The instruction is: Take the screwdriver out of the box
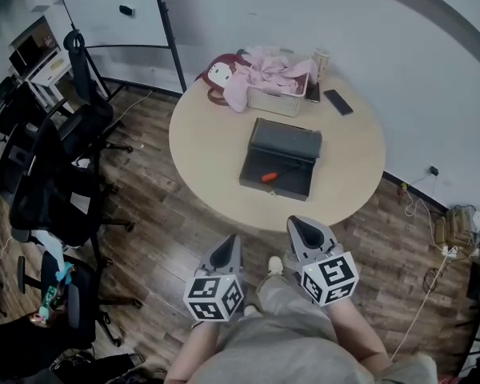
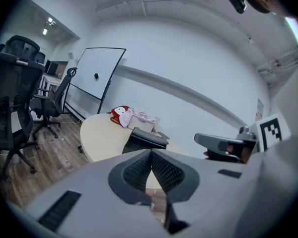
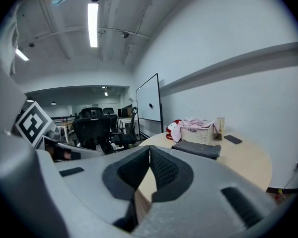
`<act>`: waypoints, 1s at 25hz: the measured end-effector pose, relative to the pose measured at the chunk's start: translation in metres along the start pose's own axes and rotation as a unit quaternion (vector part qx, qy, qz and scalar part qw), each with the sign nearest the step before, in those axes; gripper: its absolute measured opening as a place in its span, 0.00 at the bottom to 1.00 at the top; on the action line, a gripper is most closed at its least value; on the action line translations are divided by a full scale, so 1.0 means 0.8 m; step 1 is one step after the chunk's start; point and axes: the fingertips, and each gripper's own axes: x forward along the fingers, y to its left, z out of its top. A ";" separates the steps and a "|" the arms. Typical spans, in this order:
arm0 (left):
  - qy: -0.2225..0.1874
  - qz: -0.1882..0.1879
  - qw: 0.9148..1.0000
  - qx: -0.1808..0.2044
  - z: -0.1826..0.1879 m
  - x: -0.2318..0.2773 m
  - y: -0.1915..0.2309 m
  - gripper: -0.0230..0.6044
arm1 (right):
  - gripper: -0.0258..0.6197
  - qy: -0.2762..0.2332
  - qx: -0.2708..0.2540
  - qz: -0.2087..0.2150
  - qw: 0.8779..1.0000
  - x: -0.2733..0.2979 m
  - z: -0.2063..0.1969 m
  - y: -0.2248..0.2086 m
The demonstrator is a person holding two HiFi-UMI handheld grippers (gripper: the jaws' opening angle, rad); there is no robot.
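A dark box (image 1: 282,160) lies open on the round beige table (image 1: 208,146), its lid raised at the far side. An orange-handled screwdriver (image 1: 269,176) rests inside it. Both grippers hover short of the table's near edge, above the wooden floor, pointing at the box. My left gripper (image 1: 230,242) is shut with nothing between its pads, and so is my right gripper (image 1: 298,225). The left gripper view shows the shut left gripper (image 2: 151,152) with the box (image 2: 148,138) ahead. The right gripper view shows the shut right gripper (image 3: 149,150) and the box (image 3: 198,148) side-on, its inside hidden.
At the table's far side stand a white basket (image 1: 278,98) of pink cloth, a red plush (image 1: 220,74), a cup (image 1: 321,58) and a phone (image 1: 338,102). Black office chairs (image 1: 52,190) crowd the left. A whiteboard (image 1: 116,10) stands behind. Cables (image 1: 436,246) lie at the right.
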 end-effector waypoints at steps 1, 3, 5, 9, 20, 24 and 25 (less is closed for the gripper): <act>0.000 0.003 1.000 -0.001 0.003 0.009 0.003 0.04 | 0.04 0.000 0.000 0.002 1.000 0.008 0.001 -0.009; -0.002 0.008 1.000 -0.003 0.010 0.027 0.006 0.04 | 0.04 0.002 -0.005 0.007 1.000 0.023 0.004 -0.026; -0.005 0.011 1.000 -0.002 0.018 0.045 0.008 0.04 | 0.04 0.004 -0.010 0.013 1.000 0.038 0.008 -0.042; -0.012 0.023 1.000 -0.005 0.034 0.079 0.013 0.04 | 0.04 0.007 -0.021 0.026 0.999 0.065 0.016 -0.071; -0.012 0.056 0.998 -0.021 0.057 0.165 0.017 0.04 | 0.04 0.048 -0.070 0.092 0.992 0.150 0.016 -0.138; -0.017 0.072 0.997 -0.024 0.061 0.185 0.026 0.04 | 0.04 0.071 -0.104 0.123 0.984 0.184 0.002 -0.145; -0.018 0.076 0.997 -0.026 0.061 0.188 0.028 0.04 | 0.04 0.078 -0.115 0.132 0.981 0.192 -0.004 -0.145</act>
